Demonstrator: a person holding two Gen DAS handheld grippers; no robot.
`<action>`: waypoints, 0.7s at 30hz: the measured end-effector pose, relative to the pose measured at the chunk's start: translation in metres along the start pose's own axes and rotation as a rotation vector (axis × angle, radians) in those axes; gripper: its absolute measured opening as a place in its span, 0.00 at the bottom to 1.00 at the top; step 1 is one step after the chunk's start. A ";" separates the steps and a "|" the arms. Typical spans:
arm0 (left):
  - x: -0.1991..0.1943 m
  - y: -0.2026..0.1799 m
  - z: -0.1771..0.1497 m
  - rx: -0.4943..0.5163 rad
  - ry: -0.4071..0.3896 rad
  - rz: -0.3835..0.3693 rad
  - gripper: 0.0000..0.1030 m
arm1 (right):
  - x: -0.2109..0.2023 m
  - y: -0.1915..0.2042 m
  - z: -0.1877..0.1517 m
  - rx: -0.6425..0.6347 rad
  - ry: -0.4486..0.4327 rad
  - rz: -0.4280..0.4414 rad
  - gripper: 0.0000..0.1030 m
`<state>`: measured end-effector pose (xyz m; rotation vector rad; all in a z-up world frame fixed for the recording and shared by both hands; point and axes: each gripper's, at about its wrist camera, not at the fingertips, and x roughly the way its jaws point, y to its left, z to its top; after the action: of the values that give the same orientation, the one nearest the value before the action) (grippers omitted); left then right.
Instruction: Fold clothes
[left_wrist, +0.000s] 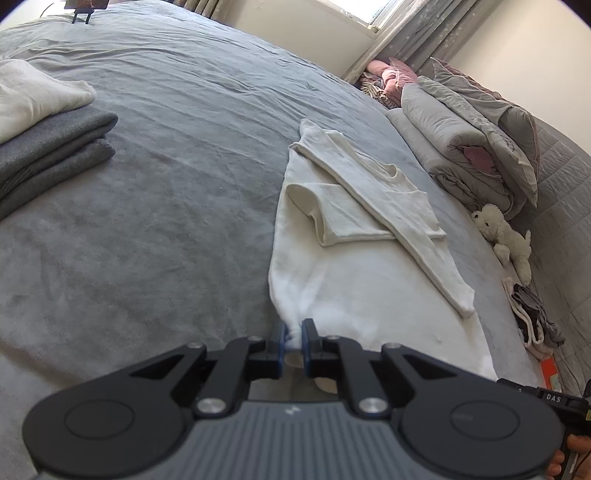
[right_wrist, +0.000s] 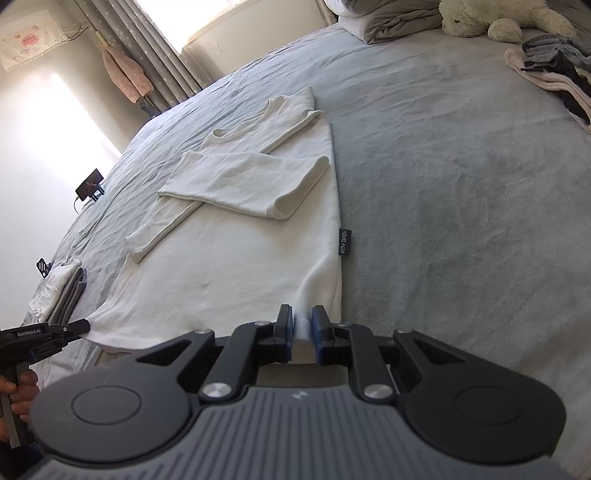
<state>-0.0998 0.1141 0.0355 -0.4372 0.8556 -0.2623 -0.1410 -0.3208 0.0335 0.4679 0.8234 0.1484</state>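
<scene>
A white long-sleeved shirt (right_wrist: 236, 236) lies flat on the grey bed (right_wrist: 443, 221), both sleeves folded in across its chest and the neckline at the far end. There is no basket or box to be seen; the finished laundry simply sits in piles on the bedspread.

In the left wrist view the left tongs (left_wrist: 293, 334) sit at six o'clock, pressed together on one bottom corner of the shirt, whose body stretches away toward one o'clock. A folded stack (left_wrist: 48, 140), white cloth on top of grey, rests at nine o'clock, well apart from the shirt. Rolled quilts (left_wrist: 461, 136) and a white plush toy (left_wrist: 504, 232) lie at two to three o'clock beside the bed's edge.

In the right wrist view the right tongs (right_wrist: 303, 325) sit at six o'clock on the other bottom corner, near the black side label (right_wrist: 345, 240). A bunch of hem stands between the pads, which are set a little apart; I cannot tell whether they still pinch it. The shirt runs off toward eleven o'clock. A phone on a stand (right_wrist: 89, 184) sits at nine o'clock.
</scene>
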 end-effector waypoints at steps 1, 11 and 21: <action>0.000 0.000 0.000 0.000 0.000 0.000 0.09 | 0.000 0.000 0.000 -0.001 0.000 0.000 0.17; -0.001 0.000 0.000 -0.002 -0.004 -0.003 0.09 | 0.001 0.001 0.000 -0.010 0.000 -0.005 0.17; 0.000 0.000 0.000 -0.005 0.002 -0.002 0.09 | 0.001 0.002 -0.001 -0.019 0.001 -0.010 0.17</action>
<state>-0.0997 0.1145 0.0360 -0.4425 0.8584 -0.2620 -0.1411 -0.3187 0.0335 0.4462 0.8246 0.1469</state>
